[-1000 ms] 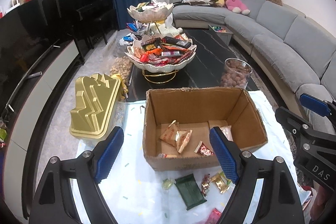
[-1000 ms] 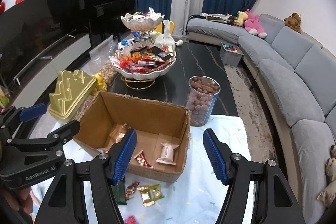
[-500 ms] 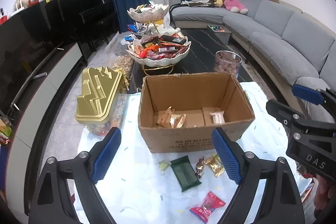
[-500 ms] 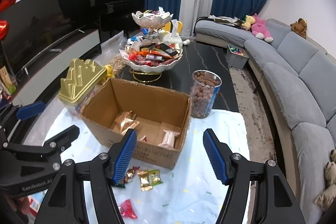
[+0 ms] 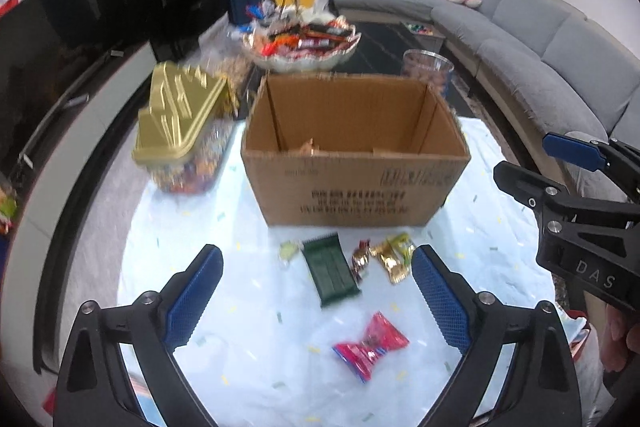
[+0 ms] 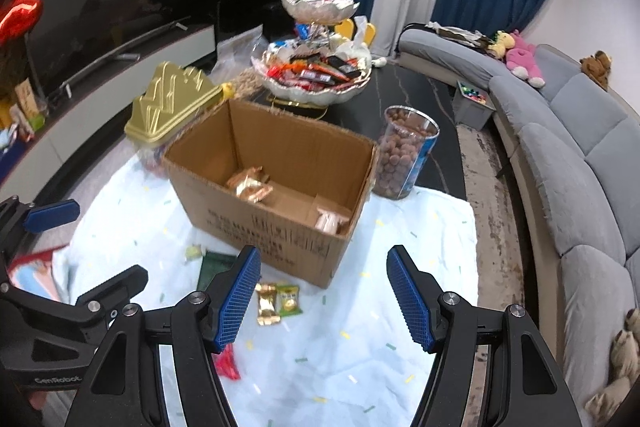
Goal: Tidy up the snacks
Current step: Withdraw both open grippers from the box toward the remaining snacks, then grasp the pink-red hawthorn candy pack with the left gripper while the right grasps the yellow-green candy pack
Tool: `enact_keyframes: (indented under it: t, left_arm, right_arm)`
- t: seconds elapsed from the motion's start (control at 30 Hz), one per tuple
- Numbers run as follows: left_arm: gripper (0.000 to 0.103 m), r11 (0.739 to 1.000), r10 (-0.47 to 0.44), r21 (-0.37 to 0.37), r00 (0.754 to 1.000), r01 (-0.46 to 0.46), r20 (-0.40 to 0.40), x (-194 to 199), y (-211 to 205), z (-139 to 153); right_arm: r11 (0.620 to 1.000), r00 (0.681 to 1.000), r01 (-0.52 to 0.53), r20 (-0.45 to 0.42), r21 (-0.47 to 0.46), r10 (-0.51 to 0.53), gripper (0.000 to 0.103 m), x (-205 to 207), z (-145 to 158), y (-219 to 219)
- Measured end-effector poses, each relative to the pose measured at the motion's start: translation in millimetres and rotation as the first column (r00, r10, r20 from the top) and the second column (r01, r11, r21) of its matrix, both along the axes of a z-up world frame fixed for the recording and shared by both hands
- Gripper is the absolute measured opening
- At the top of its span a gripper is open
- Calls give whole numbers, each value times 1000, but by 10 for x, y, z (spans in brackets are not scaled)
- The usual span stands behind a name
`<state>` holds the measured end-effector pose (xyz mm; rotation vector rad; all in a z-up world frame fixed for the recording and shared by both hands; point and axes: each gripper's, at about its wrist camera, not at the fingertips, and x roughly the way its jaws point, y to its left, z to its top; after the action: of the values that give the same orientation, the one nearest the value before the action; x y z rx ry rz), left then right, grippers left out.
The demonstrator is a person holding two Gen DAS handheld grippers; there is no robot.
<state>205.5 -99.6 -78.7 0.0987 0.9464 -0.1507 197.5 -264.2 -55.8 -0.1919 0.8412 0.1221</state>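
An open cardboard box (image 5: 356, 163) stands on the white cloth (image 5: 248, 339), with a few wrapped snacks (image 6: 250, 185) inside. In front of it lie a dark green bar (image 5: 330, 269), gold-wrapped candies (image 5: 390, 259), a small pale candy (image 5: 288, 250) and a red packet (image 5: 370, 345). My left gripper (image 5: 318, 291) is open and empty above these loose snacks. My right gripper (image 6: 324, 293) is open and empty in front of the box (image 6: 276, 187), near a gold candy (image 6: 266, 303) and a green one (image 6: 289, 299).
A gold-lidded candy tub (image 5: 180, 127) stands left of the box. A clear jar of brown balls (image 6: 404, 157) stands to the right behind it. A two-tier snack bowl (image 6: 316, 75) sits on the dark table. A grey sofa (image 6: 568, 155) runs along the right.
Both grippers have pulled back from the box and dropped lower. The loose snacks in front of the box have come into fuller view. Both stay open and empty.
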Motion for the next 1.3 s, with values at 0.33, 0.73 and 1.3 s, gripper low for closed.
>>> enact_keyframes:
  t: [0.33,0.73,1.3]
  left_arm:
    - [97,992,118,-23,987,-121,-105,-137,-17,-289]
    - [99,972,214,-48,953,-229,-214,-210,-131,-587]
    - [99,923,345,-40,871,-382,-349,-230,-110,-1093]
  right_arm:
    - [997,995,-78,-65,10,78,66,-15,-275,-44]
    - [994,985,-111,-129,17,113,66,75,-535,-162]
    - [983,969,-181,-176,-15,175,66,170,-849,-68]
